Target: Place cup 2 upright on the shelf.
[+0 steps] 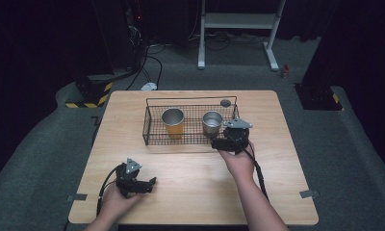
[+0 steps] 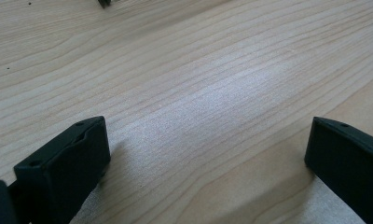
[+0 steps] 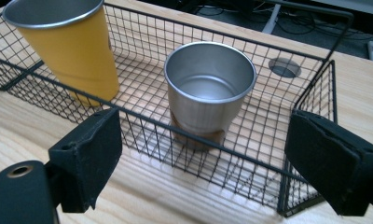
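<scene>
A black wire basket [image 1: 152,139] [image 3: 142,60] stands on the far half of the wooden table [image 1: 190,178]. Upright inside it are a tall yellow cup [image 1: 173,123] [image 3: 72,51] on the left and a short silver cup [image 1: 212,123] [image 3: 208,88] on the right. My right gripper [image 1: 225,134] [image 3: 203,140] is open at the basket's front right corner, just outside the wire, facing the silver cup with nothing between its jaws. My left gripper [image 1: 151,184] [image 2: 205,135] is open and low over bare wood near the front left, jaws pointing right.
A round grey hole [image 1: 225,102] [image 3: 284,67] in the tabletop lies just behind the basket's right end. Grey tape tabs [image 1: 306,194] mark the front corners. A white stand [image 1: 238,21] and cables are on the floor beyond the table.
</scene>
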A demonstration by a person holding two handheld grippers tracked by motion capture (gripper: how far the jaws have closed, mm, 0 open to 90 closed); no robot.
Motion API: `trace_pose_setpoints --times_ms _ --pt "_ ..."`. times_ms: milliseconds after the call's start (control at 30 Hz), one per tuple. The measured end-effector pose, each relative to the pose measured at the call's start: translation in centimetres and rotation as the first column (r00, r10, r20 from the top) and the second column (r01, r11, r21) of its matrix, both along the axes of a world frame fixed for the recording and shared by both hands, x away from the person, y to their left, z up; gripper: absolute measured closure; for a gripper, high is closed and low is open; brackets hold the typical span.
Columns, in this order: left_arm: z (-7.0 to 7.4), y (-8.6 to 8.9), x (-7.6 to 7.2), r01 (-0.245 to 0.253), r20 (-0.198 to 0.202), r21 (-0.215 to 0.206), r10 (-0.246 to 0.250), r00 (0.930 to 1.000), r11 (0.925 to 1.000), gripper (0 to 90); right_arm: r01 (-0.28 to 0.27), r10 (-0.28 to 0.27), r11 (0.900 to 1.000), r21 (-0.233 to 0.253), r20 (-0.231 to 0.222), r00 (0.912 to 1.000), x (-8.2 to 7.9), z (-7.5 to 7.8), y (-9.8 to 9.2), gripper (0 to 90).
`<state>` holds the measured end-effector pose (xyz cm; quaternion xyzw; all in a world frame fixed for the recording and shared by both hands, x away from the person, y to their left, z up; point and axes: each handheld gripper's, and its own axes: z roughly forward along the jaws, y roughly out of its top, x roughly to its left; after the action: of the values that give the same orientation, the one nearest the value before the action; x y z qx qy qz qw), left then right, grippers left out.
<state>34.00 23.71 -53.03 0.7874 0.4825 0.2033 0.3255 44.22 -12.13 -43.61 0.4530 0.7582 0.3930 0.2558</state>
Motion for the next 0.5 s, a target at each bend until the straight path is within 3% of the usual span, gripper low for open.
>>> trace_pose_setpoints --times_ms 500 --pt "0.0 0.0 0.0 0.000 0.000 -0.001 0.000 1.0000 1.0000 0.3 0.029 -0.029 0.999 -0.035 0.000 0.9996 -3.4 -2.3 -3.5 13.0"
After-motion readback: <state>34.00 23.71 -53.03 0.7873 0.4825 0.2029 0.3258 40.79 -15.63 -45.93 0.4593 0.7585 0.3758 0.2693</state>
